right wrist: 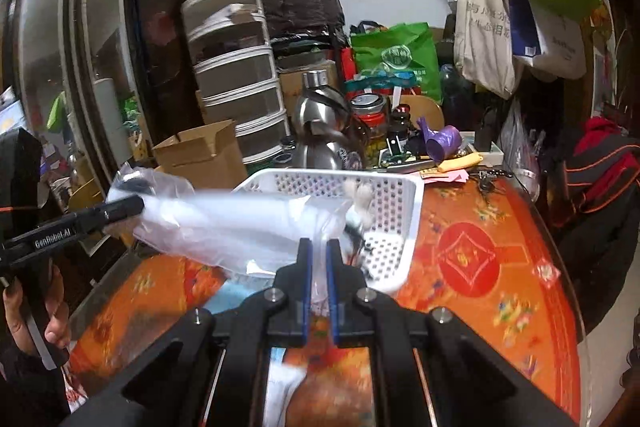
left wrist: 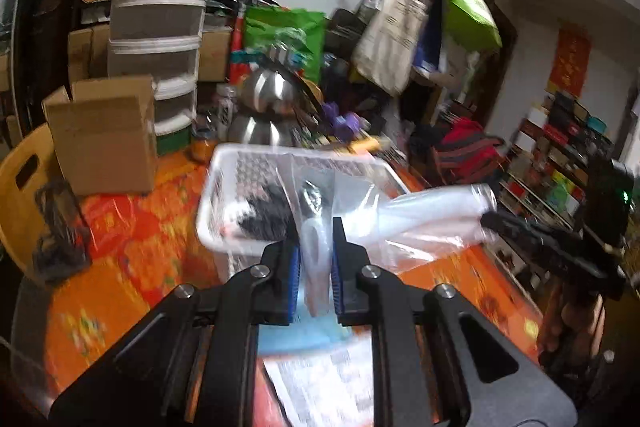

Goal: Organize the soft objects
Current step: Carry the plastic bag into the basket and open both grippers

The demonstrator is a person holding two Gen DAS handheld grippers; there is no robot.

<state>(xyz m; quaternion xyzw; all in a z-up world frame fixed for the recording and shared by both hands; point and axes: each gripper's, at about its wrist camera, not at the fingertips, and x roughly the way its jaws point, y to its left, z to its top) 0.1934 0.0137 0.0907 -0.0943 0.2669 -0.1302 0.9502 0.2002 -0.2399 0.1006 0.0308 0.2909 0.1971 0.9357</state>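
Observation:
A clear plastic bag (left wrist: 432, 211) (right wrist: 224, 223) hangs stretched between both grippers, above the table and in front of a white perforated basket (left wrist: 248, 149) (right wrist: 340, 174). My left gripper (left wrist: 314, 255) is shut on one end of the bag; in the right wrist view it shows at the left (right wrist: 136, 205). My right gripper (right wrist: 318, 259) is shut on the other end and appears at the right of the left wrist view (left wrist: 492, 219). In the basket lies a black and white fluffy item (left wrist: 260, 211) (right wrist: 360, 195), partly hidden behind the bag.
An orange-red cloth covers the table (left wrist: 132, 239) (right wrist: 480, 267). Behind the basket stand a cardboard box (left wrist: 104, 135) (right wrist: 200, 151), steel kettles (left wrist: 260, 107) (right wrist: 320, 123), jars and a purple object (right wrist: 440, 141). Papers (left wrist: 328, 375) lie under the grippers. A wooden chair (left wrist: 20, 187) is at the left.

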